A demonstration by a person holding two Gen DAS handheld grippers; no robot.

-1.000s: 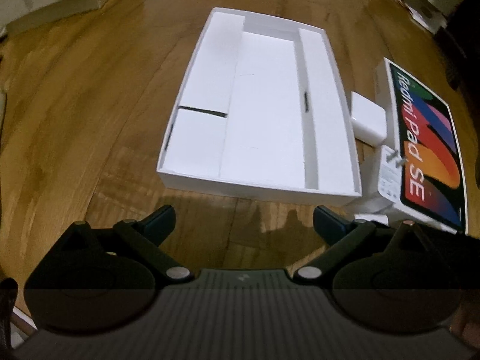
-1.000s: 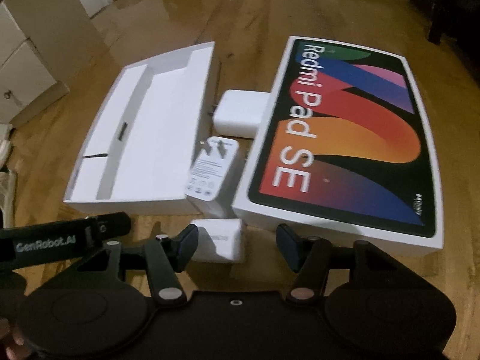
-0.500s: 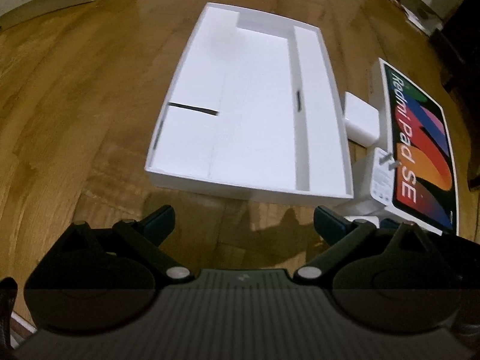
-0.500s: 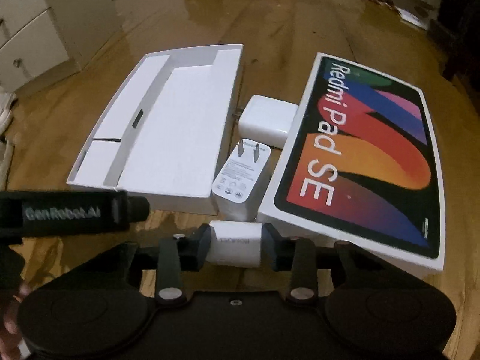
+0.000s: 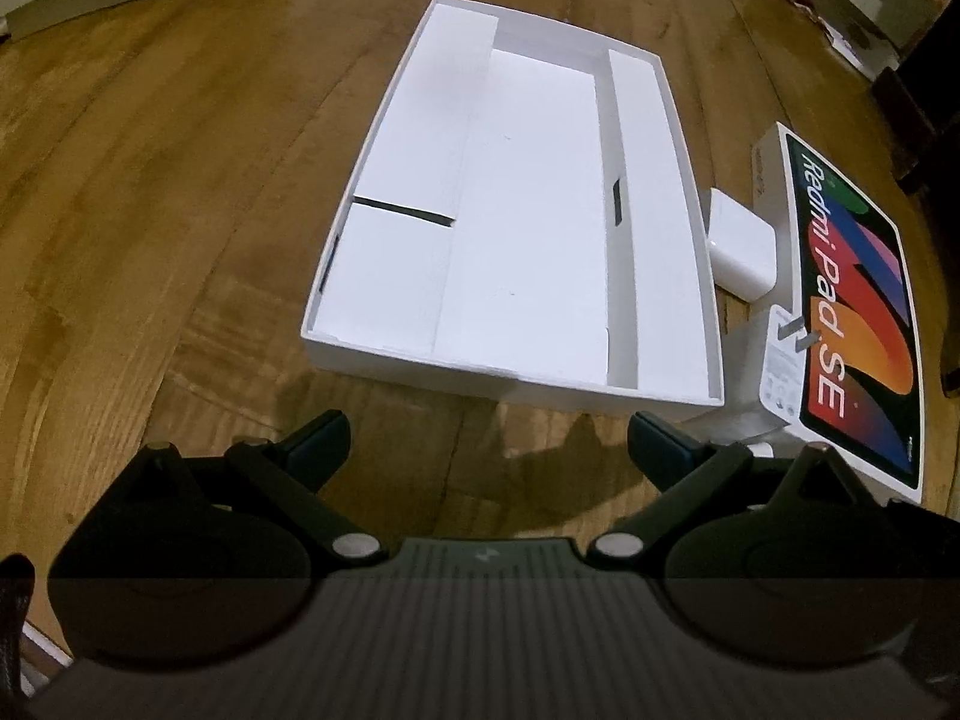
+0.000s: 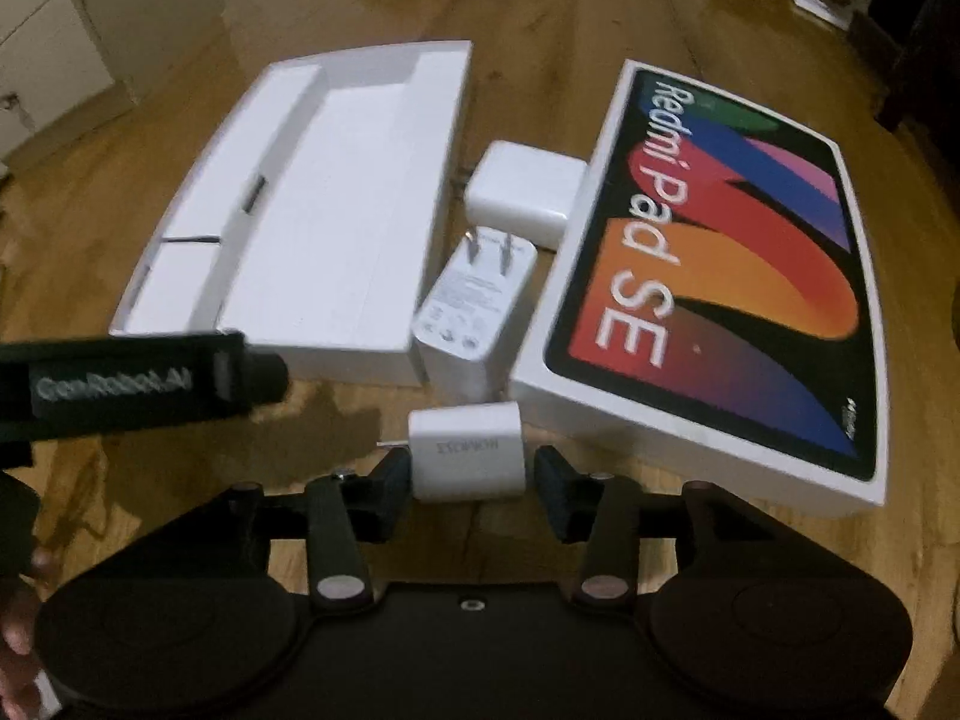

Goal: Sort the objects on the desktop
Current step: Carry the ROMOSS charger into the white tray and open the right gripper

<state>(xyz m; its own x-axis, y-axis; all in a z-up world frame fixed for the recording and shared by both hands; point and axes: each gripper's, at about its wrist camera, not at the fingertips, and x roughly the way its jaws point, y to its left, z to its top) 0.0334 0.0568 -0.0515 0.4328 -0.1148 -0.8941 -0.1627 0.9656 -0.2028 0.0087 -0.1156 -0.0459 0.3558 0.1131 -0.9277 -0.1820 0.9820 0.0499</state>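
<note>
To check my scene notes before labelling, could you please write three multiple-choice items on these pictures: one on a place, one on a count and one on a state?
1. Where does the pronged charger lie, relative to the white tray and the Redmi Pad SE box?
A. Inside the tray
B. Between the two
C. On top of the box

2. How many white chargers show in the right wrist view?
A. One
B. Two
C. Three

3. How is the left gripper?
A. Open, holding nothing
B. Shut on a charger
C. Shut on the tray's wall

Answers:
1 B: it lies in the gap between tray and box.
2 C: the pronged charger, the far charger behind it and the small charger nearest the camera.
3 A: its fingers stand wide apart over the bare wooden surface.
</note>
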